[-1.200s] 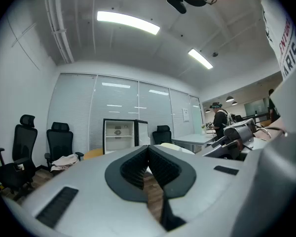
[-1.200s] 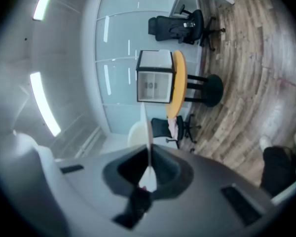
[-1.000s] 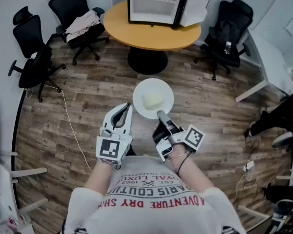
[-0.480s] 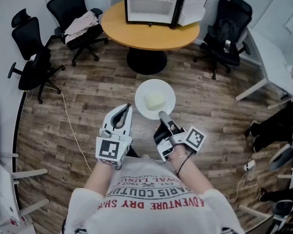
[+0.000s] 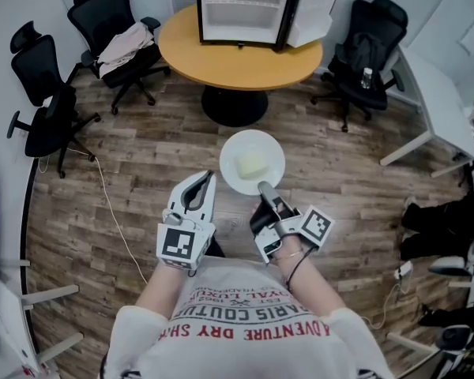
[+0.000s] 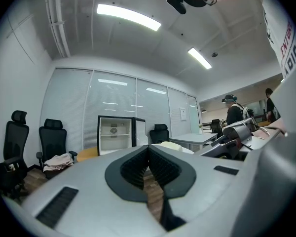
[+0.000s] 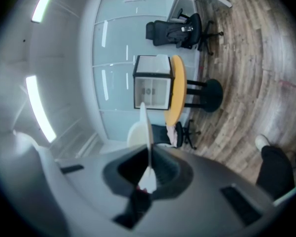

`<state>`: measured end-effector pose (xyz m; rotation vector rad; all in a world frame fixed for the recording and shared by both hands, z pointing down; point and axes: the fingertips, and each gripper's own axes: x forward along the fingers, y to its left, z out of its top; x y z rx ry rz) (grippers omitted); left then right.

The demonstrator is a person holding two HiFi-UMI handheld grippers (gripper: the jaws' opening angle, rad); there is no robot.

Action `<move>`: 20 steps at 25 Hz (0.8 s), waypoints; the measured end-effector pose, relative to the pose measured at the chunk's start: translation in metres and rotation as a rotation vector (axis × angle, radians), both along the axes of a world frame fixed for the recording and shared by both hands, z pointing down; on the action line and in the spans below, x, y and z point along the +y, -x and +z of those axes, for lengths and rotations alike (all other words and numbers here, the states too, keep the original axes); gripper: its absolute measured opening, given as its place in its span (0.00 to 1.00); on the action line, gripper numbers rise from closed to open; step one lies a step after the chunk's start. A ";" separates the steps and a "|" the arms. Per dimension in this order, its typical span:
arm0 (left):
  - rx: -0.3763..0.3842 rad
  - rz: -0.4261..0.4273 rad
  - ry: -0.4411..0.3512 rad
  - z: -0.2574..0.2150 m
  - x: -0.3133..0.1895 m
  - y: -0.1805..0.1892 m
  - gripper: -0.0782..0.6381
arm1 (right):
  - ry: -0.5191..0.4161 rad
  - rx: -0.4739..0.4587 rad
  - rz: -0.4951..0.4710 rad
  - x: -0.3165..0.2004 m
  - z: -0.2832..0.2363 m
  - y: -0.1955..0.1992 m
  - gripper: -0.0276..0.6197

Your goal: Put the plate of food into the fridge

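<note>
Plate (image 5: 234, 147) white, held level over wood floor (image 5: 142, 156) in front of person, pale block of food (image 5: 250, 164) at centre. Right gripper (image 5: 263, 187) pinches plate's near rim, jaws narrow, clamped on thin edge. Left gripper (image 5: 207, 177) just beside plate's left, apart from it, jaws together, nothing between. Ahead: round table (image 5: 237, 60) carrying fridge (image 5: 241, 6), door swung open. Black office chairs (image 5: 47, 93) around.

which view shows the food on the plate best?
Head view: seen from above, the food is a pale block centred on the plate. Right gripper view sees the plate edge-on, food a pale lump beside it. Left gripper view catches only a pale sliver of it.
</note>
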<state>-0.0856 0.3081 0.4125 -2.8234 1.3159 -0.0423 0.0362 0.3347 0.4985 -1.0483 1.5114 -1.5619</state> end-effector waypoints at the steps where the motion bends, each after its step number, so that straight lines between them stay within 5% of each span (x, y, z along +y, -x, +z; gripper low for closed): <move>1: 0.006 0.003 0.005 0.001 -0.009 0.001 0.15 | 0.002 0.001 0.003 -0.009 0.000 0.001 0.10; 20: 0.006 0.091 -0.032 -0.022 -0.254 0.055 0.15 | -0.002 0.013 0.121 -0.232 -0.017 0.048 0.10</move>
